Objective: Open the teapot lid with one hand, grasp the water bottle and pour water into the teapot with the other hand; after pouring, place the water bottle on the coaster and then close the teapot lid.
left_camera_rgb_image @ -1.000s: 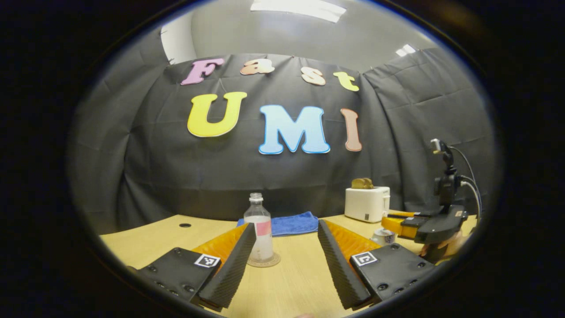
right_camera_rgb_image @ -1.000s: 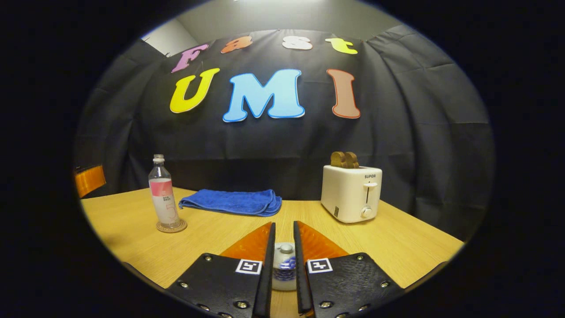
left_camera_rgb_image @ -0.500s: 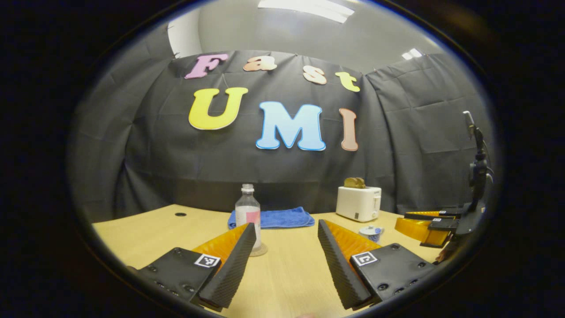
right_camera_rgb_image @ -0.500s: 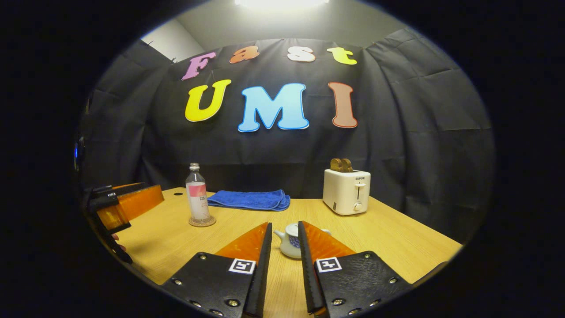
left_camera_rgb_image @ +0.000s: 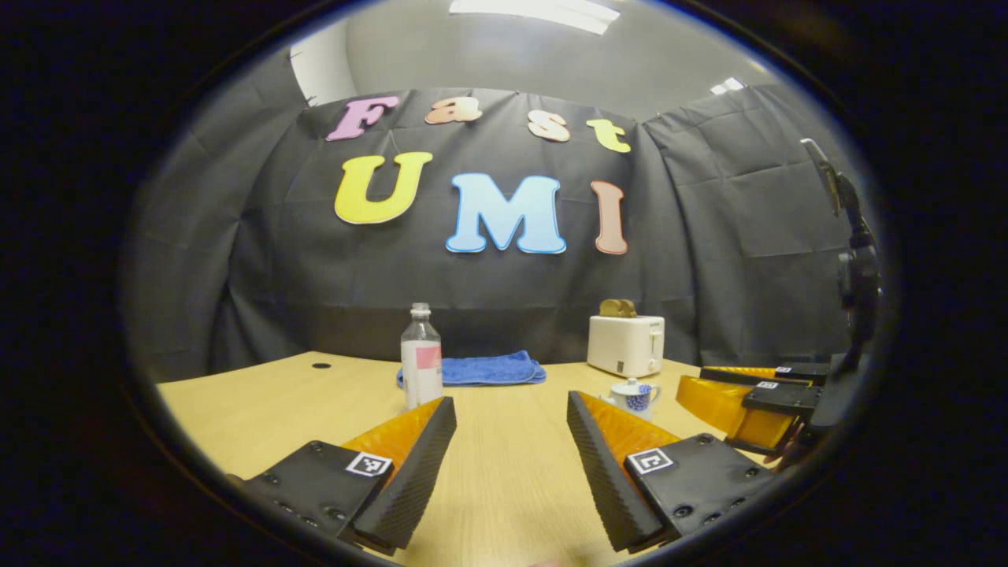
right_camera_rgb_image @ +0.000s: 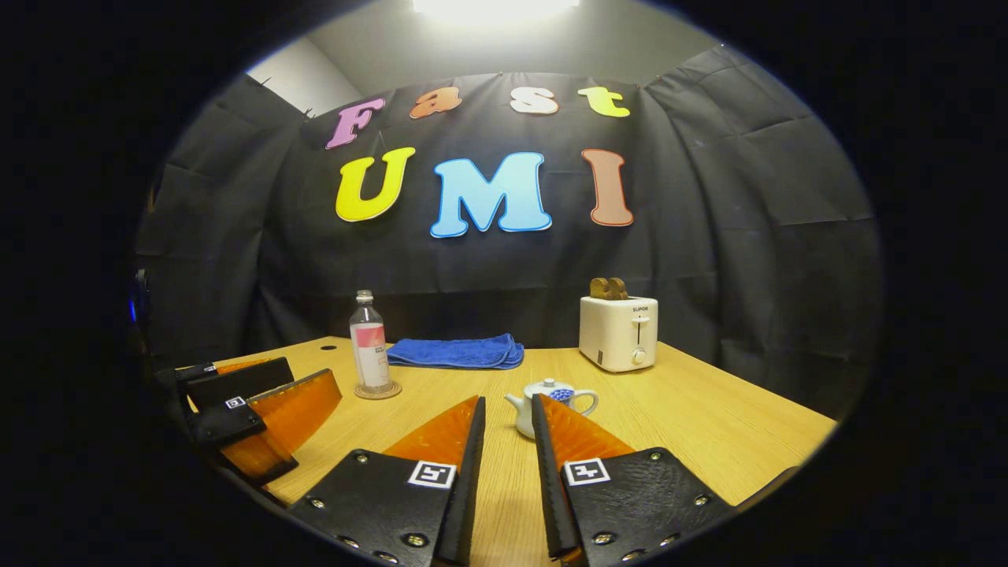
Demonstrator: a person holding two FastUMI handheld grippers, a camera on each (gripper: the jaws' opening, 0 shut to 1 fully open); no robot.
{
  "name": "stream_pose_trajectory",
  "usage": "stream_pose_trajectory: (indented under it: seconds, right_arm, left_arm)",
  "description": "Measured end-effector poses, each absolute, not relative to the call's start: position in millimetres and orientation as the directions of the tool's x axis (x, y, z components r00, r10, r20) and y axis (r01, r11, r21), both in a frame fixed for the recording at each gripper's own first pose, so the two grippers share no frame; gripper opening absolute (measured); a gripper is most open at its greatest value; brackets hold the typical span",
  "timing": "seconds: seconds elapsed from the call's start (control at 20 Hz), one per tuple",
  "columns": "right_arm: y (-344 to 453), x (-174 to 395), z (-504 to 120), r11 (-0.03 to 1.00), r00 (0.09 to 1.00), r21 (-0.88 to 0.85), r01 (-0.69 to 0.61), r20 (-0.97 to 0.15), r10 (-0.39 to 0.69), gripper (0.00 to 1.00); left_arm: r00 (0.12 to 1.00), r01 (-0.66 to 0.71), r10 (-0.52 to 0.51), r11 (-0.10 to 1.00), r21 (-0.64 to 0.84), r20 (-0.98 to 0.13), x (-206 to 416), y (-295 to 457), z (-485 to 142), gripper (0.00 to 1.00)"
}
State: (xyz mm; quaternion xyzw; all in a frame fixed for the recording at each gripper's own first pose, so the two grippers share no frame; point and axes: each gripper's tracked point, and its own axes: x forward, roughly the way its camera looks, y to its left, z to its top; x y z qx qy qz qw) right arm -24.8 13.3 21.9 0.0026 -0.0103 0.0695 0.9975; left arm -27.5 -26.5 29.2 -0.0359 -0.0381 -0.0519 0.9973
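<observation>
The clear water bottle (right_camera_rgb_image: 368, 350) with a pink label stands upright on a round coaster (right_camera_rgb_image: 378, 390) at the table's middle left. A small white and blue teapot (right_camera_rgb_image: 551, 403) sits with its lid (right_camera_rgb_image: 551, 386) on, just beyond my right gripper (right_camera_rgb_image: 508, 402), whose fingers stand a narrow gap apart with nothing between them. In the left gripper view the bottle (left_camera_rgb_image: 421, 358) rises behind the left fingertip. My left gripper (left_camera_rgb_image: 510, 402) is wide open and holds nothing. The teapot (left_camera_rgb_image: 634, 395) lies to its right, with the right gripper (left_camera_rgb_image: 744, 394) farther right.
A white toaster (right_camera_rgb_image: 618, 335) with two bread slices stands at the back right of the wooden table (right_camera_rgb_image: 709, 425). A folded blue cloth (right_camera_rgb_image: 457, 352) lies at the back, behind the bottle. The left gripper (right_camera_rgb_image: 252, 409) hovers over the table's left side.
Both grippers have drawn back toward the table's front. The right gripper, which was closed around the teapot lid's knob, has let go and parted a little; bottle and teapot stay put.
</observation>
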Motion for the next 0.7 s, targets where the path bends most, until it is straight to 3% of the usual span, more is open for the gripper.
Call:
stream_pose_trajectory:
  seconds: [0.4, 0.7]
  right_arm:
    - [14, -18, 13, 0.990, 0.992, 0.077, -0.117, 0.061, 0.112, 0.36]
    - [14, -13, 0, 0.996, 0.996, 0.026, -0.091, -0.003, 0.091, 0.36]
  left_arm:
    - [0.997, 0.044, -0.043, 0.999, -0.017, 0.061, -22, -25, 17, 0.98]
    - [1.000, 0.020, -0.020, 0.999, -0.031, 0.001, -15, -19, 5, 0.98]
